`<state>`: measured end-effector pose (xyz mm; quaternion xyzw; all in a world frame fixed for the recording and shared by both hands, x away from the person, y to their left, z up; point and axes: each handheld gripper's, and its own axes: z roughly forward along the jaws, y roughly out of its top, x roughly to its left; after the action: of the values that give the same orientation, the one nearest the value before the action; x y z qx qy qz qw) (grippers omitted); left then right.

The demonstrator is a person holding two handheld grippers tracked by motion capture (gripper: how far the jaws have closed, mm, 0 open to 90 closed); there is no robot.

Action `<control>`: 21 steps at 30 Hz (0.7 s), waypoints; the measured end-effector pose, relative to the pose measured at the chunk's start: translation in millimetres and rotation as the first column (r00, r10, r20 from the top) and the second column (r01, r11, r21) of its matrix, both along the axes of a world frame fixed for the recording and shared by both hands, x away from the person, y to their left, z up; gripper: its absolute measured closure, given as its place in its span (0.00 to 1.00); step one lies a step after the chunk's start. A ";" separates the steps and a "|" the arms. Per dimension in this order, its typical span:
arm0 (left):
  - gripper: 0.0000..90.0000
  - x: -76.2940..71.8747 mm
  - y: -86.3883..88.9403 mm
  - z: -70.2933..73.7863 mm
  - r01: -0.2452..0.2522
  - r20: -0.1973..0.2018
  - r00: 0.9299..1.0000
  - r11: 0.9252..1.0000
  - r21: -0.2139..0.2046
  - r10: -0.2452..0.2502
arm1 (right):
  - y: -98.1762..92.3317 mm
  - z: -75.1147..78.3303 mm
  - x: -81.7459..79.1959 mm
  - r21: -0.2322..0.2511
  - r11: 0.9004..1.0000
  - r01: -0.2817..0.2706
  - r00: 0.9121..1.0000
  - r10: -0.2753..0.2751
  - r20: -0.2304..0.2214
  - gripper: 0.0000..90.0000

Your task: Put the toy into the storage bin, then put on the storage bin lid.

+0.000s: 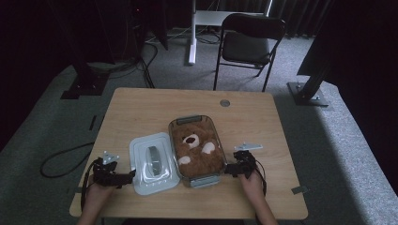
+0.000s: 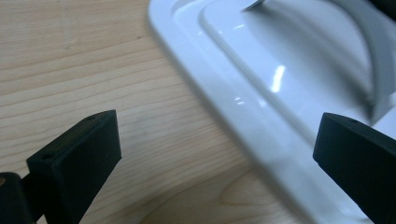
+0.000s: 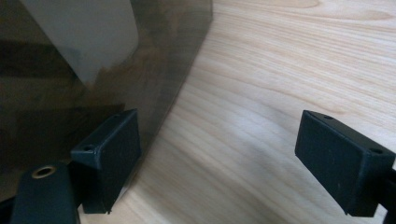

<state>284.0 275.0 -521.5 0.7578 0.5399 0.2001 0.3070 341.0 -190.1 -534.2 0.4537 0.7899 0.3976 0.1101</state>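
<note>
A clear smoked box (image 1: 197, 146) stands in the middle of the wooden table with a brown teddy bear (image 1: 197, 149) lying inside it. Its white lid (image 1: 153, 162) with a grey handle (image 1: 154, 160) lies flat just left of the box. My left gripper (image 1: 126, 177) is open at the lid's left front edge; in the left gripper view the lid's rim (image 2: 261, 135) runs between the jaws. My right gripper (image 1: 231, 169) is open beside the box's right front corner, and the box's dark wall (image 3: 93, 84) stands against its left jaw.
A black folding chair (image 1: 248, 42) stands beyond the table's far edge. A small round grey cap (image 1: 225, 102) sits in the tabletop near the back. A cable (image 1: 61, 159) loops on the floor at the left.
</note>
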 end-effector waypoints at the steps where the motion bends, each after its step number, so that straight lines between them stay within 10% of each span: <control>1: 0.02 0.0 -1.3 0.4 0.007 0.000 1.000 1.000 0.001 -0.007 | 1.6 0.0 -1.5 0.004 1.000 0.002 1.000 -0.002 -0.003 0.15; 21: 0.02 6.0 -18.3 2.9 0.034 -0.003 0.999 0.999 0.005 -0.034 | 32.4 -4.3 -16.2 0.007 0.996 -0.087 0.996 0.087 0.002 0.15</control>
<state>290.0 256.6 -518.7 0.7677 0.5270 0.1953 0.3077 324.7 -157.7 -538.5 0.4189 0.8075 0.4051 0.0920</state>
